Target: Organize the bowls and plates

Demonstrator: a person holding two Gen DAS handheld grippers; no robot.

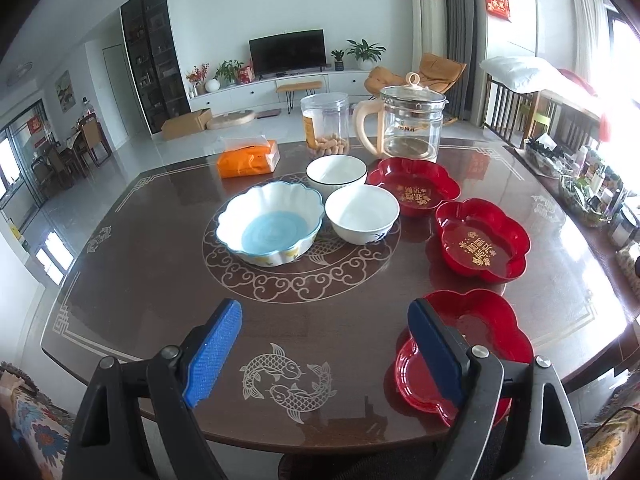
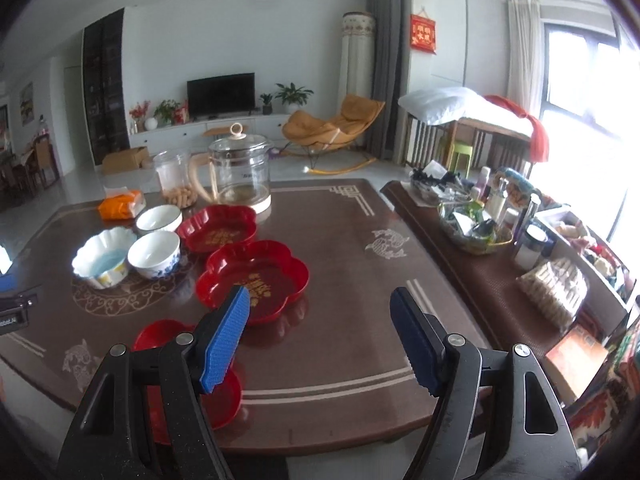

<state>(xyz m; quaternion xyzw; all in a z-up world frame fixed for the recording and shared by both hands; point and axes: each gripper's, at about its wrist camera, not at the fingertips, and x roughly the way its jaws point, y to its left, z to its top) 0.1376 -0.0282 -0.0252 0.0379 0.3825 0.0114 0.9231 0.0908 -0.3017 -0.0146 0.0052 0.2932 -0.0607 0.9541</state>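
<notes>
Left gripper (image 1: 320,354) jaws spread wide, nothing between, above near table (image 1: 360,412) edge; right gripper (image 2: 320,340) likewise agape and empty. Three red flower-shaped plates (image 1: 480,240) lie singly in curved row on right, nearest one (image 1: 480,320) just behind left gripper's right finger. Scalloped blue-bottomed bowl (image 1: 270,224) at table centre, two white bowls (image 1: 362,214) just beside it, close together. Glass kettle (image 1: 412,124), snack jar (image 1: 325,126), orange tissue pack (image 1: 248,158) at far edge.
</notes>
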